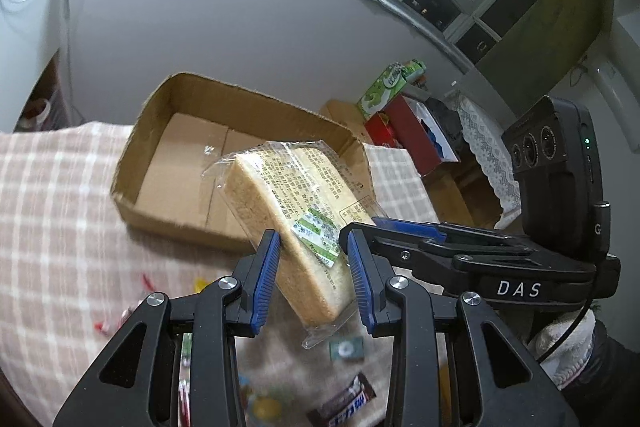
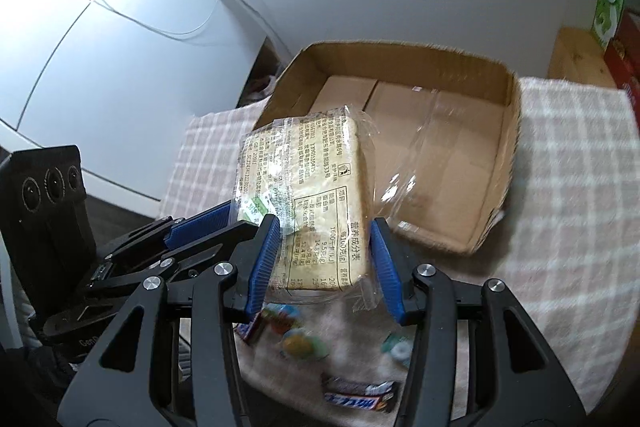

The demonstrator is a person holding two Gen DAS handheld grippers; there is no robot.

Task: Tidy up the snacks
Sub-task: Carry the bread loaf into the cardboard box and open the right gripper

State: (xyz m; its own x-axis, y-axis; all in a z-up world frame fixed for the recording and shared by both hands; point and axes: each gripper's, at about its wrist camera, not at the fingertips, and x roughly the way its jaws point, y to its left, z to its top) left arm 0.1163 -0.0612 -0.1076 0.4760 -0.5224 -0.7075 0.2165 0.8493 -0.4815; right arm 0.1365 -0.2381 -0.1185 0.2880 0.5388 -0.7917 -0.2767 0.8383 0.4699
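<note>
Both tongs, L (image 1: 312, 259) & R (image 2: 326, 255), clamp bread pack (image 1: 296, 211) above empty cardboard box (image 1: 188, 95).

Home rm: checked tablecloth (image 2: 568, 187), lace cloth (image 1: 486, 151), white cabinets (image 2: 100, 75).

Bread pack (image 1: 296, 223): pale tan loaf in clear wrap, black print, green-and-white sticker.
Cardboard box (image 2: 492, 163): plain brown.
Tablecloth (image 1: 48, 211): beige and pink with white check.
Left gripper (image 1: 313, 259) and right gripper (image 2: 324, 247): black frames, blue ribbed pads.
Chocolate bar (image 2: 358, 395): dark brown wrapper, blue lettering on white.
Small sweets (image 2: 298, 341): yellow, green, red; blurred.
Carton (image 1: 384, 89): green and white.
Wall (image 1: 240, 27): grey-white.
</note>
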